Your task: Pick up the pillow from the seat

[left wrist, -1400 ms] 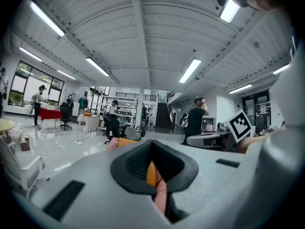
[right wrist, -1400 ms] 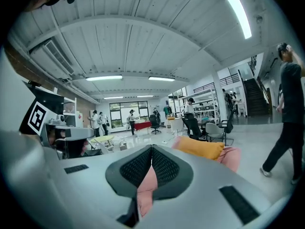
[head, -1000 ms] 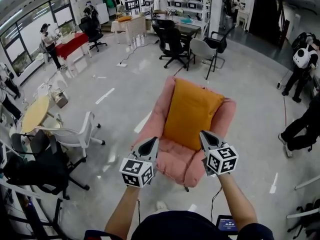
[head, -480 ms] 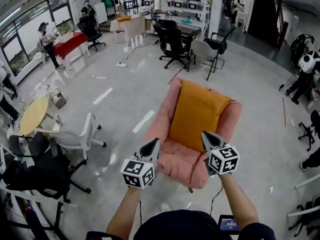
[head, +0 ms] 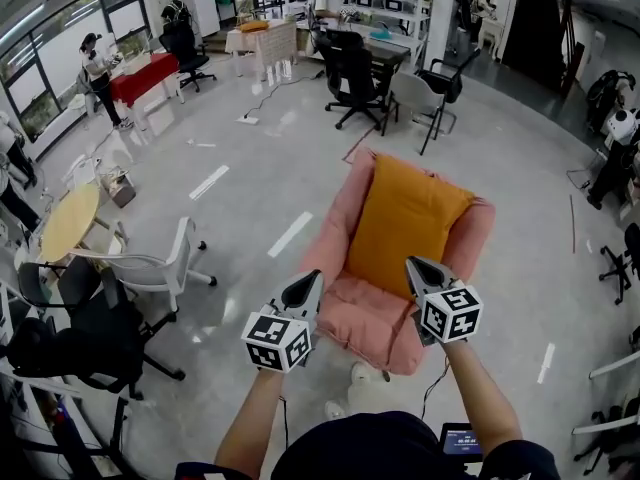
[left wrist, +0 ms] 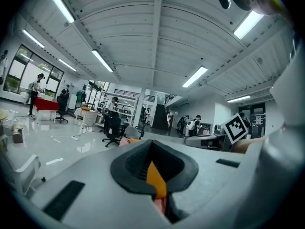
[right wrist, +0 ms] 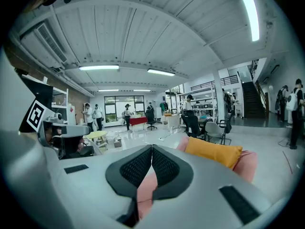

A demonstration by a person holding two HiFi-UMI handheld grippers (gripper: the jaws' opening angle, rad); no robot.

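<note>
An orange pillow [head: 405, 226] leans upright against the back of a pink armchair [head: 368, 324] in the head view. My left gripper [head: 310, 283] hovers shut and empty over the chair's front left corner. Over the front right corner my right gripper [head: 414, 267] is shut too, holding nothing. Neither touches the pillow. In the right gripper view the pillow [right wrist: 214, 152] shows ahead on the pink armchair [right wrist: 246, 165], beyond the shut jaws of the right gripper [right wrist: 151, 149]. A sliver of the pillow [left wrist: 155, 180] shows past the left gripper [left wrist: 150, 144] in the left gripper view.
A white office chair [head: 150, 265] and a black chair [head: 80, 340] stand left of the armchair, by a round yellow table [head: 68, 223]. Black office chairs [head: 358, 80] and desks stand behind it. People stand around the room's edges. A cable [head: 432, 388] trails by the armchair's front.
Both grippers have moved closer to the armchair's front, still shut. The armchair and pillow sit a little lower and to the right in the head view.
</note>
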